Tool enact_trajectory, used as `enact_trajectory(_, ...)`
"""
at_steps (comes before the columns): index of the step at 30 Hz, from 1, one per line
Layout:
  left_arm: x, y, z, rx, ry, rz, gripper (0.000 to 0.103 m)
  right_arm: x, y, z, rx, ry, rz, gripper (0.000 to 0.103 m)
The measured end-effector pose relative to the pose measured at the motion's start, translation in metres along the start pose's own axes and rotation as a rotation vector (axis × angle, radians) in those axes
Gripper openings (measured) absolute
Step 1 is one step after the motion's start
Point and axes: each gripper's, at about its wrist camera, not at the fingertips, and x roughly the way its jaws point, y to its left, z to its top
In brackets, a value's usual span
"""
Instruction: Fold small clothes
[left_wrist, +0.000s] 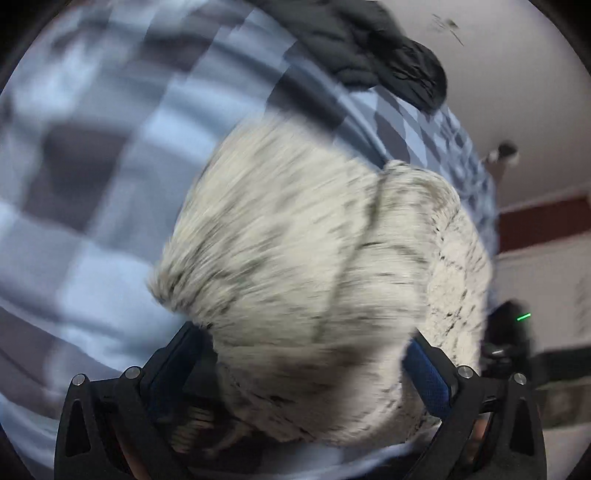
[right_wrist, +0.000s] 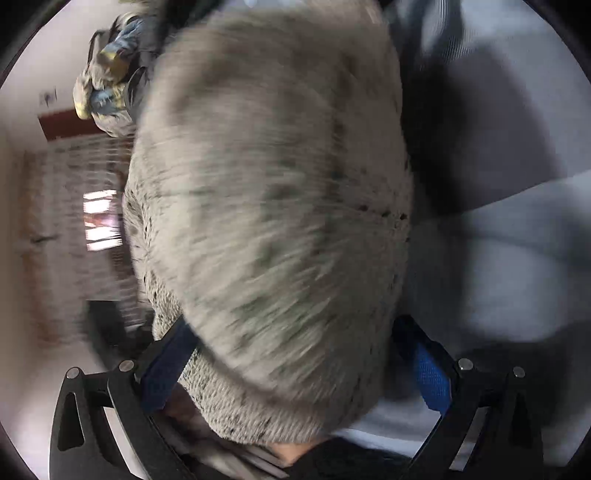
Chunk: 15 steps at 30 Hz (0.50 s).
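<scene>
Jaws of left gripper and right gripper: spread wide, speckled cream knit bunched between.
Checked blue bedding from 9 to 12 o'clock; heavy motion blur.

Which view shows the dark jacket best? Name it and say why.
The left wrist view. There the dark jacket lies crumpled on the checked blanket, beyond the speckled knit sweater, sharp and mostly unblocked. In the right wrist view the sweater fills the middle, and no jacket can be made out.
</scene>
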Motion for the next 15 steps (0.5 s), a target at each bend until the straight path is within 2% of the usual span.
enact_trajectory(2,0.012,0.013,0.000,-0.096,0.054,-0.090,0.103,0.005,-0.011,0.008,0.039,0.033,0.067,0.102)
enact_trajectory(3,0.017,0.016,-0.001,-0.113,0.070,-0.111,0.103,0.007,-0.014,0.009,0.048,0.039,0.090,0.102)
enact_trajectory(6,0.023,0.011,-0.004,-0.073,0.084,-0.117,0.103,0.011,-0.021,0.008,0.050,0.043,0.144,0.102)
enact_trajectory(8,0.022,0.000,-0.007,-0.009,0.078,-0.104,0.096,0.006,-0.021,0.002,0.027,0.011,0.140,0.102)
enact_trajectory(9,0.019,-0.005,-0.009,0.020,0.061,-0.100,0.085,0.004,-0.018,-0.001,0.009,-0.005,0.127,0.100)
enact_trajectory(10,0.014,-0.011,-0.011,0.048,0.042,-0.100,0.077,-0.003,-0.011,-0.006,-0.037,-0.039,0.095,0.093)
enact_trajectory(12,0.006,-0.022,-0.016,0.101,0.001,-0.067,0.073,-0.012,0.000,-0.013,-0.085,-0.073,0.060,0.083)
enact_trajectory(15,0.003,-0.035,-0.022,0.136,-0.021,-0.059,0.066,-0.028,0.013,-0.025,-0.150,-0.125,0.023,0.070)
